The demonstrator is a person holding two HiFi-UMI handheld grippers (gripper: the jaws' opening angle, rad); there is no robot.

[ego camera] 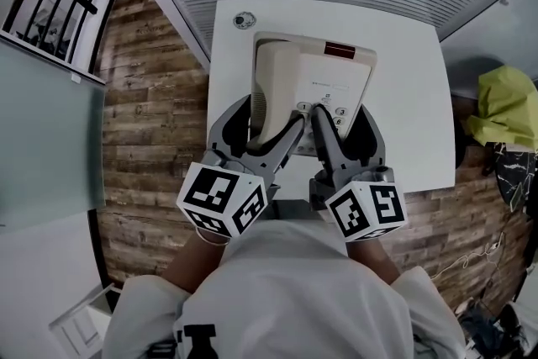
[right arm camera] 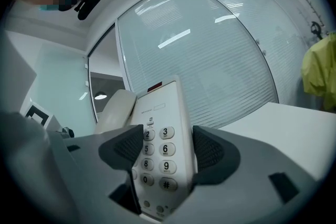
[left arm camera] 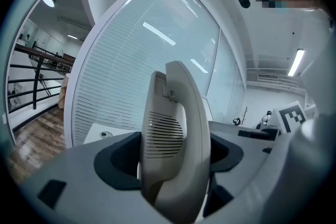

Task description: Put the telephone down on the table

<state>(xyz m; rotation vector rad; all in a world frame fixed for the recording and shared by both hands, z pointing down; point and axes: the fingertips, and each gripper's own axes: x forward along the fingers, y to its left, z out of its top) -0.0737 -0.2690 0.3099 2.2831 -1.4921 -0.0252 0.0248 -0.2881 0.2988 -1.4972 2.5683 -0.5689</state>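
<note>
smooth white table (ego camera: 408, 122), boxy beige telephone (ego camera: 334, 84), ribbed handset (ego camera: 273, 92)

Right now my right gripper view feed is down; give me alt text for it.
The right gripper is shut on the keypad part of a cream telephone, with the number keys facing the camera and the handset seated at the picture's left. Behind it are a white table and a glass wall with blinds.

Left hand-held gripper (ego camera: 267, 124), right hand-held gripper (ego camera: 345, 125) side by side, both seemingly gripping telephone (ego camera: 332, 78).
</note>
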